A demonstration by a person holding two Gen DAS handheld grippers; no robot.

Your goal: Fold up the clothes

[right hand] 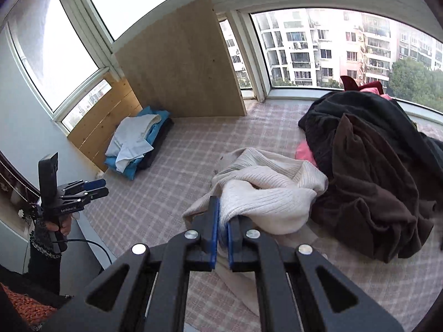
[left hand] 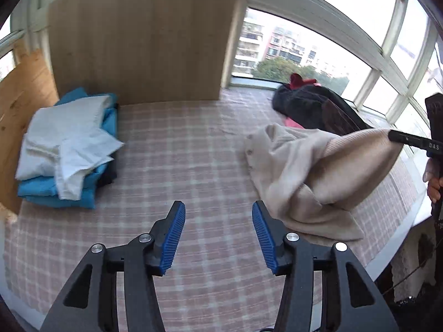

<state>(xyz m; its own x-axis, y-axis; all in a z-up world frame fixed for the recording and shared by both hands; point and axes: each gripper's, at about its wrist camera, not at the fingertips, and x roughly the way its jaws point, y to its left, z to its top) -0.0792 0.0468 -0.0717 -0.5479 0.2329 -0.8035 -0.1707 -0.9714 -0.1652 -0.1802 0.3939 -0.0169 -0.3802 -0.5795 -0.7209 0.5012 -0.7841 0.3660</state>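
Note:
A cream ribbed sweater (left hand: 301, 171) lies bunched on the pink checked cloth (left hand: 177, 149). My right gripper (right hand: 223, 221) is shut on a fold of the cream sweater (right hand: 263, 193) and lifts that part off the surface; it shows in the left wrist view as a black tip (left hand: 398, 138) at the sweater's raised end. My left gripper (left hand: 218, 215) hovers open over the bare cloth, just left of the sweater, with nothing between its blue pads. In the right wrist view the left gripper (right hand: 98, 188) is at the far left, held by a hand.
A stack of folded white and blue garments (left hand: 66, 149) sits at the back left against wooden boards (left hand: 144, 36). A heap of dark black and brown clothes (right hand: 371, 160) with pink and red pieces lies at the right by the window. The surface's front edge (right hand: 91, 232) runs near the person.

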